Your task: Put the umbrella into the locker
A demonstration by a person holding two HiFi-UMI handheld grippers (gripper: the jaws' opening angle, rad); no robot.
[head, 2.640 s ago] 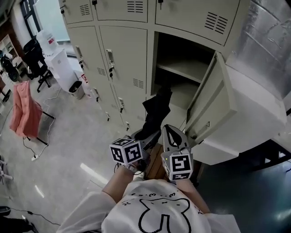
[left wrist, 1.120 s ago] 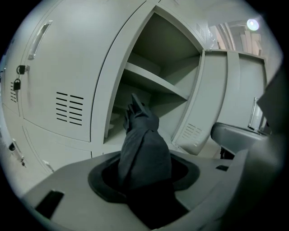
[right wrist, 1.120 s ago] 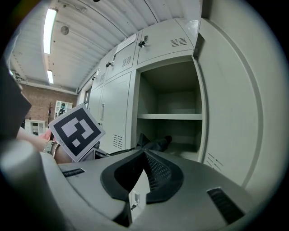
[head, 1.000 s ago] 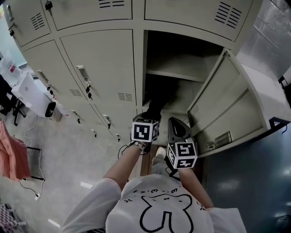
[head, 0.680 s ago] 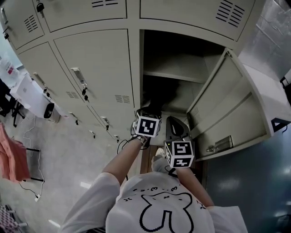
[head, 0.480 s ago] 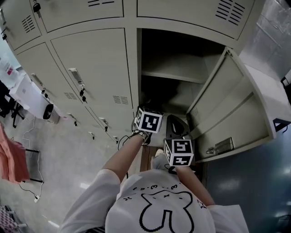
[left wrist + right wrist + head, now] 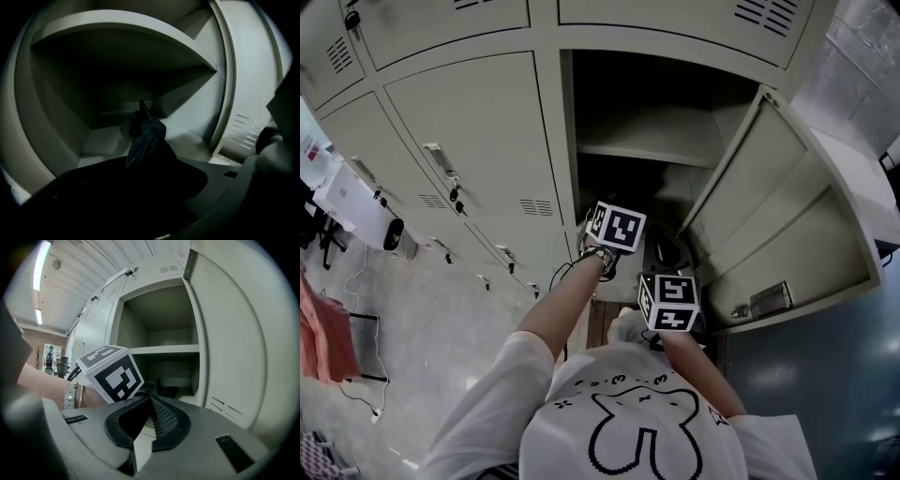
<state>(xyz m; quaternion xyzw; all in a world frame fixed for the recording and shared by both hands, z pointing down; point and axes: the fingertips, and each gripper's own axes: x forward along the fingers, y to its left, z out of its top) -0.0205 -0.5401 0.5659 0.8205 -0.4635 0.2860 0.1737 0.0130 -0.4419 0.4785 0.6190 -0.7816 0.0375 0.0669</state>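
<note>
The black folded umbrella (image 7: pixel 145 140) sticks forward out of my left gripper (image 7: pixel 140 176), which is shut on it; the jaws themselves are lost in the dark. It reaches into the open locker's lower compartment, under the shelf (image 7: pixel 122 35) and above the compartment's floor (image 7: pixel 187 140). In the head view the left gripper's marker cube (image 7: pixel 619 227) sits at the locker's mouth. My right gripper (image 7: pixel 149 401) hangs just outside, its tips touching with nothing between them. Past it the umbrella's end (image 7: pixel 166 390) shows inside. The locker door (image 7: pixel 778 225) stands swung out to the right.
Closed lockers (image 7: pixel 478 131) with handles fill the wall at left. A white bin (image 7: pixel 356 202) and a pink cloth (image 7: pixel 323 337) stand on the floor at far left. The open door's inner face (image 7: pixel 234 357) lies close on my right gripper's right.
My left gripper has carried the umbrella forward from the locker's front edge into the lower compartment. My right gripper has followed a little toward the opening.
</note>
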